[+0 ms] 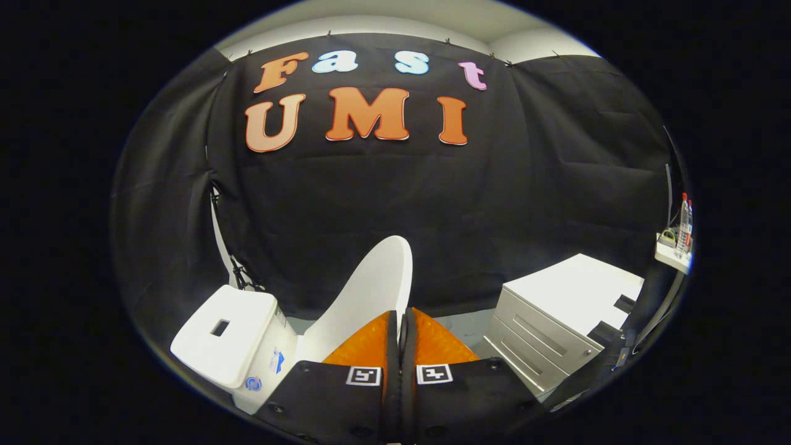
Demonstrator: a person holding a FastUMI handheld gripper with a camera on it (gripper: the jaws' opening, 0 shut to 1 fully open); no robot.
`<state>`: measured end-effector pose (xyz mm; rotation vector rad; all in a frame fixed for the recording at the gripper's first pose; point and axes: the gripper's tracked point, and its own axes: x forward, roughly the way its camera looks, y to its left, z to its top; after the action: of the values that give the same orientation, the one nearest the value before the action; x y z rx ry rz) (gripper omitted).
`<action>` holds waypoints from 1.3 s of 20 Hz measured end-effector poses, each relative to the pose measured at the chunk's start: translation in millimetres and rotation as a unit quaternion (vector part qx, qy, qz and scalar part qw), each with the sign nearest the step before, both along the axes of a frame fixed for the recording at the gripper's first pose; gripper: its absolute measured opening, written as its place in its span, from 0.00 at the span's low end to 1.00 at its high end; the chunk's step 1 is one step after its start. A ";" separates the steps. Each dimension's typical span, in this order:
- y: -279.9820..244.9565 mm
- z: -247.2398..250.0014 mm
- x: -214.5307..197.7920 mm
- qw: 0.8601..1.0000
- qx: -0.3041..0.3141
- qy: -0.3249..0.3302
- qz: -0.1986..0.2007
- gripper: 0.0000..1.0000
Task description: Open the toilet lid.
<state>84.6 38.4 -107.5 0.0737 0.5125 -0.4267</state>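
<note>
Toilet lid (371, 296): white, raised, standing near upright, just beyond my fingers and leaning slightly left of them. Gripper (400, 321): I see fingers pressed together, no gap, nothing held between them. Cistern (225, 334): white, flat top with rectangular button, left of fingers, beside lid. Drawer cabinet (556, 321): pale, right of fingers, well apart from lid. Bottle (683, 225): on small shelf, far right.

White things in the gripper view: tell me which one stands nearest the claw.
The raised toilet lid, standing upright just ahead of the shut claw. The toilet tank sits off to one side, the drawer cabinet to the other.
</note>
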 end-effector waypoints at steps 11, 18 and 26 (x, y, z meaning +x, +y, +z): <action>151.6 46.7 45.3 0.996 0.012 -0.017 0.088 0.07; 232.7 60.2 66.3 0.987 0.022 -0.016 0.157 0.08; 309.0 51.0 73.2 0.978 0.017 -0.015 0.207 0.08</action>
<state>157.8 347.4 -56.5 0.0051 0.4899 -0.0081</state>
